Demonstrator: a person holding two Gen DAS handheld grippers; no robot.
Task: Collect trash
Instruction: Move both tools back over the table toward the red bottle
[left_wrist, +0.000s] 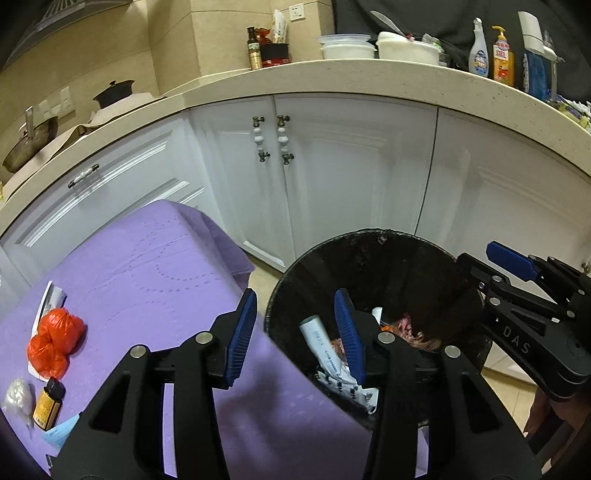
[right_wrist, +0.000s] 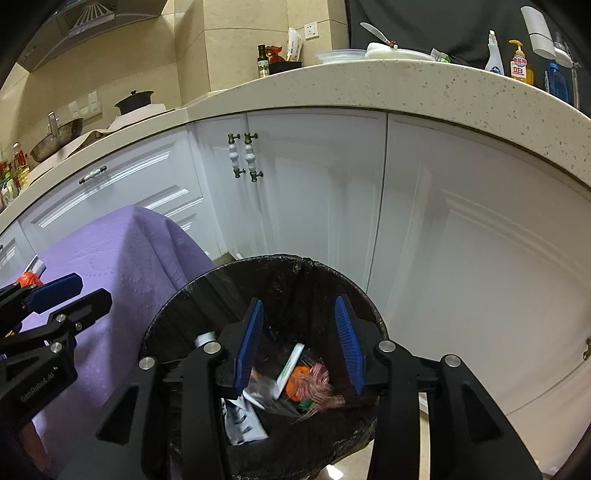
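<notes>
A black-lined trash bin (left_wrist: 280, 291) (right_wrist: 184, 291) stands on the floor beside a table under a purple cloth (left_wrist: 155, 273) (right_wrist: 122, 251). It holds wrappers and a white tube (left_wrist: 321, 343) (right_wrist: 290, 363). My left gripper (left_wrist: 295, 332) is open and empty over the gap between table edge and bin. My right gripper (right_wrist: 299, 339) is open and empty above the bin's mouth; it also shows in the left wrist view (left_wrist: 491, 266). On the cloth lie a crumpled red bag (left_wrist: 53, 339), a small amber bottle (left_wrist: 48, 404), a clear plastic wad (left_wrist: 18, 398) and a white packet (left_wrist: 50, 299).
White cabinets (left_wrist: 332, 177) (right_wrist: 314, 192) stand right behind the bin, under a stone countertop (left_wrist: 295, 79) with bottles, bowls and pots. A light blue item (left_wrist: 61, 432) lies at the cloth's near edge. Tiled floor (left_wrist: 260, 280) shows between table and cabinets.
</notes>
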